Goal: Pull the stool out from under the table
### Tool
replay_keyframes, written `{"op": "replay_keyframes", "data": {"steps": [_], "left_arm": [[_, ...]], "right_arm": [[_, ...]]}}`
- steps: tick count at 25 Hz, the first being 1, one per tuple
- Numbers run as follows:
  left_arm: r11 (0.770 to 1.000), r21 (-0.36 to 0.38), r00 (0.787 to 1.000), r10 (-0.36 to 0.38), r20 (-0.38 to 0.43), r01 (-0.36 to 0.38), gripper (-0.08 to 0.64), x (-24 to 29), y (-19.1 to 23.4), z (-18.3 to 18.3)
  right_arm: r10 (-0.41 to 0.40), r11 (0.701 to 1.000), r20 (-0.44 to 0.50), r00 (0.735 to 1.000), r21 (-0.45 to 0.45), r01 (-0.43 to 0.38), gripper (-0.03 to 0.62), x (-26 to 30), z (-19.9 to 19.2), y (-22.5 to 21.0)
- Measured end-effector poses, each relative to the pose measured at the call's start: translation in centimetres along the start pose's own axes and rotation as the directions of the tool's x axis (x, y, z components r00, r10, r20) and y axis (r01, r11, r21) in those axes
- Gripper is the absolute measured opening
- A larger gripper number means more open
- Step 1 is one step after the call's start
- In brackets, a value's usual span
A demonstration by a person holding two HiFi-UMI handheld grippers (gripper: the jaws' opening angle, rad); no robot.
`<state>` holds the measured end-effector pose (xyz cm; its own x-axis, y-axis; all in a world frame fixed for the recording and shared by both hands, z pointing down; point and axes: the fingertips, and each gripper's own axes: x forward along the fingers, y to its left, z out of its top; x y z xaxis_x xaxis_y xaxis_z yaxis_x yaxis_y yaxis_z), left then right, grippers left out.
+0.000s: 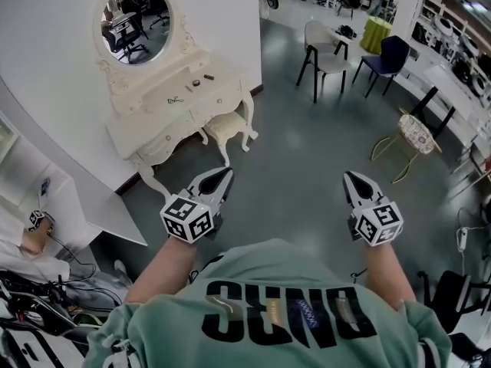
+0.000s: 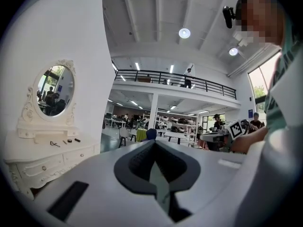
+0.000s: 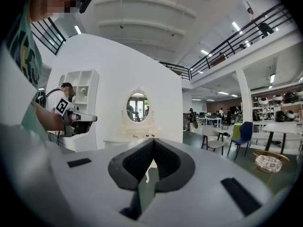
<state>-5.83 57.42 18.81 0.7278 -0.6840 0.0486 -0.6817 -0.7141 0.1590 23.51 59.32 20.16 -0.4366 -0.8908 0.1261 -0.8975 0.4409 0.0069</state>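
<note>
Item 1, left gripper (image 1: pixel 225 174): jaws fully together, holding nothing, tips toward 12 o'clock. Item 2, right gripper (image 1: pixel 350 177): jaws likewise closed and empty, held level with the left, well apart from it. Item 3, stool (image 1: pixel 226 127): cream, carved curved legs, at 12 o'clock of the left gripper and not touched; its seat sits partly under the front edge of the table (image 1: pixel 173 102), between that table's legs. Item 4, mirror (image 1: pixel 136 23): oval, upright on the table's back; a few small dark objects lie on the top. Risks, as judged: both jaws must open before any grip, or they will only push the stool further in; a skewed pull may hook a stool leg on a table leg and shake the small objects; a high grip may tip the stool. Item 5, floor (image 1: pixel 307 152): smooth grey, glossy, probably easy sliding. Room: curved white wall at 10 o'clock, 2 chairs (image 1: pixel 322 56) at 1 o'clock, cables at 8 o'clock.
</note>
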Motion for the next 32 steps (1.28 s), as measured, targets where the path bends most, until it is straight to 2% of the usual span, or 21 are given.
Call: {"op": "replay_keyframes", "data": {"steps": [5,9,15,24,32], "left_arm": [[1.000,-0.006,1.000,-0.018,-0.006,0.018,0.008,1.3,1.8,0.1],[0.999,-0.022,0.999,-0.041,-0.007,0.041,0.008,2.7,5.6,-0.5],[0.993,-0.048,0.995,-0.104,0.001,0.104,0.008,6.8,15.3,-0.6],[0.980,-0.031,0.980,-0.199,-0.029,0.198,0.008,12.2,31.5,2.8],[0.972,-0.050,0.972,-0.230,-0.045,0.228,0.008,14.9,40.3,3.7]], "right_arm": [[-0.015,1.000,-0.011,1.000,0.012,0.015,-0.006,1.8,-0.4,-0.4],[-0.028,1.000,-0.036,0.999,0.006,0.028,-0.006,5.3,-1.0,0.0],[-0.080,0.997,-0.054,0.995,-0.012,0.079,-0.006,14.0,-0.7,0.4],[-0.148,0.989,-0.044,0.988,0.001,0.148,-0.006,30.2,2.7,2.4],[-0.173,0.985,-0.085,0.981,-0.001,0.174,-0.006,39.2,3.3,2.7]]}}
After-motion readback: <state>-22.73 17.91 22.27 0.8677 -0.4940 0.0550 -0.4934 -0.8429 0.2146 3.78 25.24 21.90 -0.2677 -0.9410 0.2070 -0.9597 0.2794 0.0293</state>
